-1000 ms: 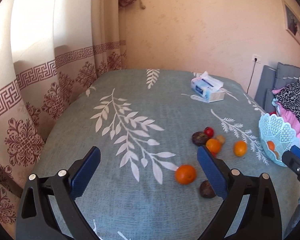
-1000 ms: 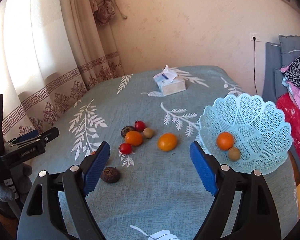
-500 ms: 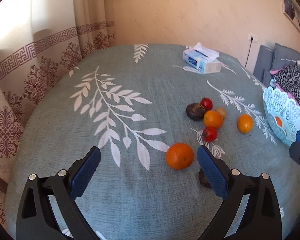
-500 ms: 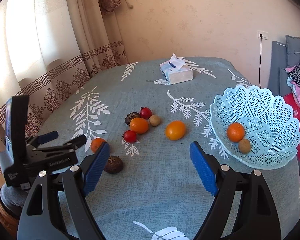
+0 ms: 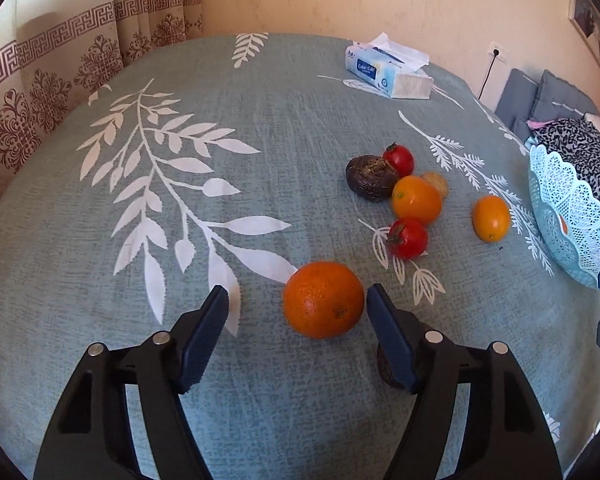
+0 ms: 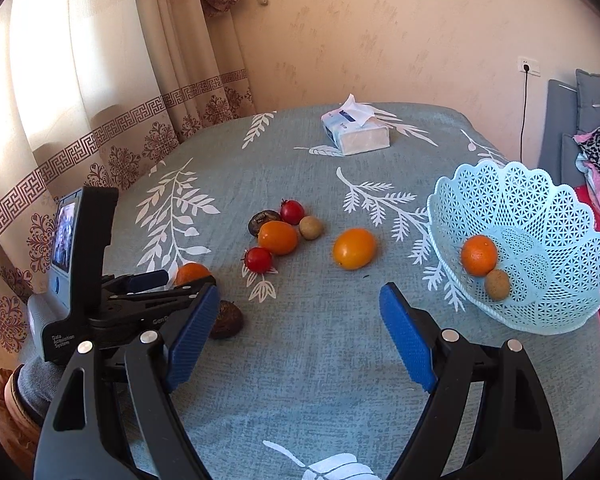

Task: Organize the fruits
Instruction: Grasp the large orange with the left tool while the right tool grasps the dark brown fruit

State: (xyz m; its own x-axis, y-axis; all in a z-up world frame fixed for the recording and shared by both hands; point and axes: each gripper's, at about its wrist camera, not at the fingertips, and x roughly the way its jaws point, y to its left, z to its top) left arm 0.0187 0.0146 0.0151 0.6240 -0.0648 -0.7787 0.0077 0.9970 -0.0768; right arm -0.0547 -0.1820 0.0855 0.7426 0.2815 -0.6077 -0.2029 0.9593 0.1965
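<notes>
Left gripper [image 5: 296, 300] jaws, just narrowing, straddle the orange [image 5: 323, 299] ungripped, for basket [image 6: 540, 264] transfer; right gripper [image 6: 296, 304] wide, empty.

A large orange [image 5: 323, 299] with dimpled skin lies on the cloth nearest the left camera. A dark, wrinkled round fruit [image 6: 226, 319] sits just beside it. Farther back a cluster lies close together: a dark brown fruit [image 5: 370, 177], two small red fruits [image 5: 398, 159] [image 5: 407, 238], a smooth orange fruit [image 5: 416, 199] among them, and a small tan fruit [image 5: 437, 183] partly hidden behind it. An oval orange-yellow fruit [image 5: 491, 218] lies apart, between the cluster and a pale blue lattice basket [image 6: 560, 216]. The basket, tilted, holds one orange [image 6: 478, 255] touching one tan-brown fruit [image 6: 497, 284].
</notes>
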